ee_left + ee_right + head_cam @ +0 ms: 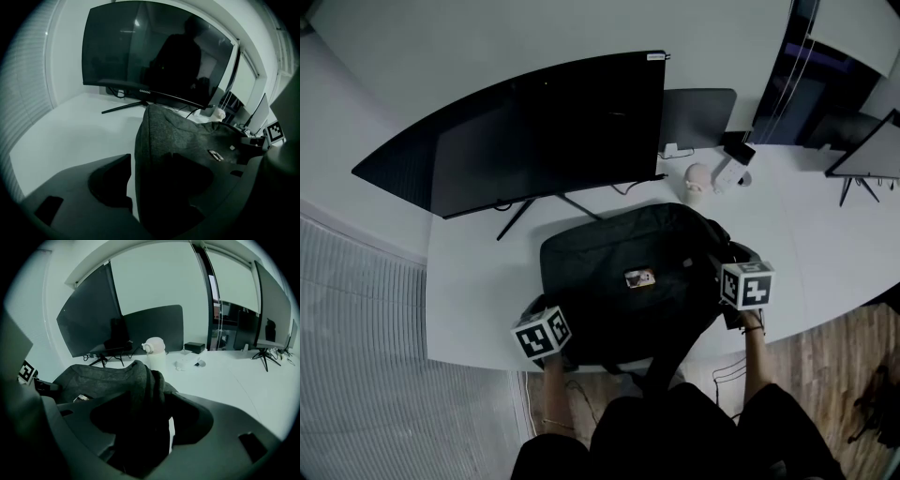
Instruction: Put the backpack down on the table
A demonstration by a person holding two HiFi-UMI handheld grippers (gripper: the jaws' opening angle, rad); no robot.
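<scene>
The white table (pixel 469 309) spreads out under both claws and far ahead of them. A big dark monitor (pixel 154 51) stands straight ahead of the left claw (pixel 183 176), well past its tips.

The backpack (pixel 628 253) is next in size. It lies flat on the table between the two claws, so I think it is already put down.

The left claw is opened as wide as it goes. The near corner of the backpack stands up between its two sides, but the claw does not squeeze it - a strip of white table shows between the bag and the claw's left side. The right claw (pixel 140 413) is wide open too. A fold of the bag's cloth sits between its sides, loose, not pinched.

The bag looks soft and floppy. It bends and bunches where the claws are, so I think it would sag if you lifted it by one side. It may be a bit heavy. The best spots to grab are the thick corners, one for each claw - not the flat top.

A small white bottle (pixel 153 352) stands ahead of the right claw, past the bag. A tiny tag (pixel 639 277) sits on the bag's top, between the claws.
</scene>
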